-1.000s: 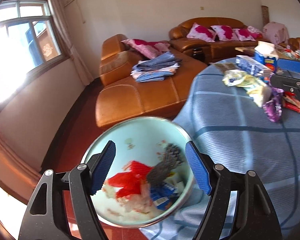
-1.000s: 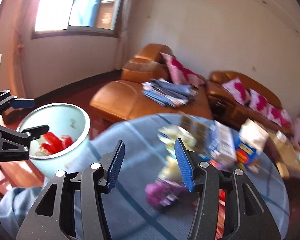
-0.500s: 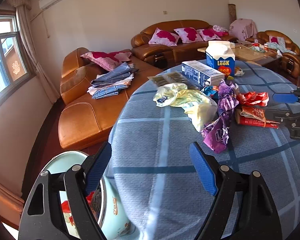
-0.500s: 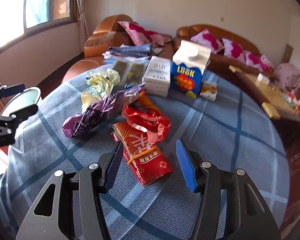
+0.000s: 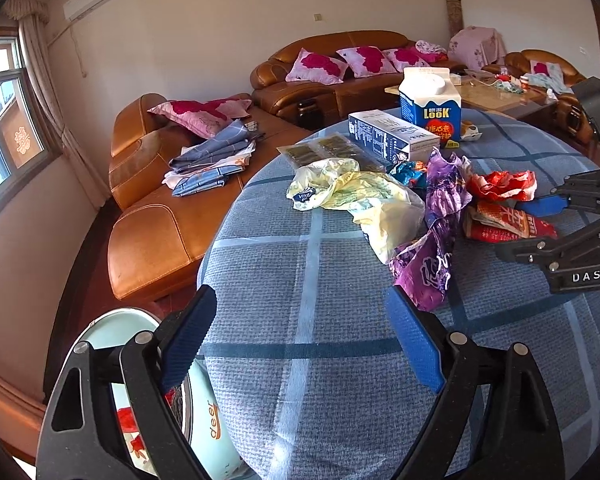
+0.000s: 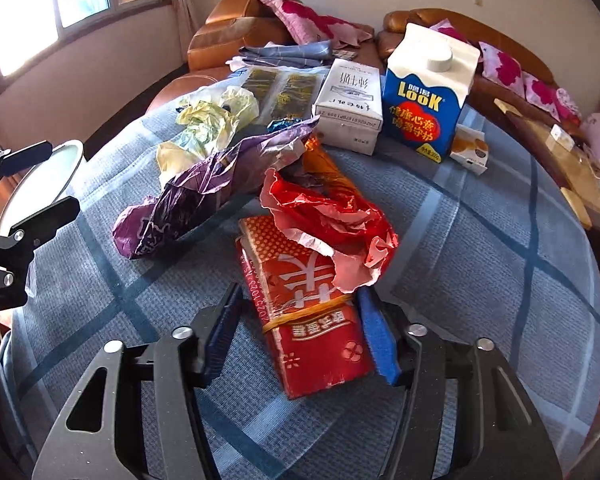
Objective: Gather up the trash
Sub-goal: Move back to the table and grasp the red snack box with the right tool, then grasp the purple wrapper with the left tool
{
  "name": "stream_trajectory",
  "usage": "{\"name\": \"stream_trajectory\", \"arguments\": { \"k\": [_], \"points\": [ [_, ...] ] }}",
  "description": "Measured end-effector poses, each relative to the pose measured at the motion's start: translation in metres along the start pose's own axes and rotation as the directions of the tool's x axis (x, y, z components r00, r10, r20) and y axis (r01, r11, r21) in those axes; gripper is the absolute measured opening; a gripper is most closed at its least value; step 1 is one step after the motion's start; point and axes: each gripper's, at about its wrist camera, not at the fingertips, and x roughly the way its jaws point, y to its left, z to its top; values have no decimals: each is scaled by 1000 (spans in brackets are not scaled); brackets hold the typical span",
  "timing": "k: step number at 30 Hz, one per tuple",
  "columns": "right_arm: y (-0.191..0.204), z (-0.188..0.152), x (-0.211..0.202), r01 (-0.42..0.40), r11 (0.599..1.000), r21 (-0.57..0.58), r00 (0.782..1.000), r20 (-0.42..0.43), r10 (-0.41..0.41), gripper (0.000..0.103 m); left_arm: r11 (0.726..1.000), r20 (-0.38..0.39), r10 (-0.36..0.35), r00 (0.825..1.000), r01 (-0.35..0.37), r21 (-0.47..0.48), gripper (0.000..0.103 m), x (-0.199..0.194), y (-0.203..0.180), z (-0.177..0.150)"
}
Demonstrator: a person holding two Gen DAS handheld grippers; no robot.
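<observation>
Blue checked tablecloth (image 6: 480, 240), right tool (image 6: 300, 330) open astride red packet (image 6: 312, 320), left tool (image 5: 304, 340) widening, empty.

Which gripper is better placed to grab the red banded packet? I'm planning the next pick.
Right. The right gripper already straddles the red banded packet, jaws open. The left gripper hangs over bare tablecloth.

We see our right gripper (image 6: 298, 330) straddling a red packet (image 6: 316, 320) bound with a rubber band, its jaws apart on either side. Just ahead, a crumpled red wrapper (image 6: 332, 216) lies on the packet's far end. Ahead to the left sits a purple wrapper (image 6: 204, 188); farther ahead stand a blue milk carton (image 6: 424, 96) and a white box (image 6: 350, 100) on the worktop (image 6: 480, 248).
</observation>
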Motion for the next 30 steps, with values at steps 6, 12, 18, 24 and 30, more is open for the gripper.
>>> {"name": "stream_trajectory", "arguments": {
  "k": [6,12,18,24,30],
  "points": [
    [14,-10,-24,-23,1000,-5,998,56,23,46,1000,9,-19,1000,19,1,85,-5,-2,3],
    [22,-34,-71,83,995,48,974,207,-92,46,998,8,-65,998,65,9,85,-5,-15,11],
    [6,-46,-84,212,969,125,944,232,-236,46,994,-6,-100,995,100,43,84,1,-43,21],
    [-13,-46,-86,211,961,181,939,236,-251,47,989,-58,-117,991,122,89,78,16,-68,25],
    [-14,-44,-82,201,962,183,942,233,-241,47,983,-125,-136,983,150,107,60,34,-78,22]
  ]
}}
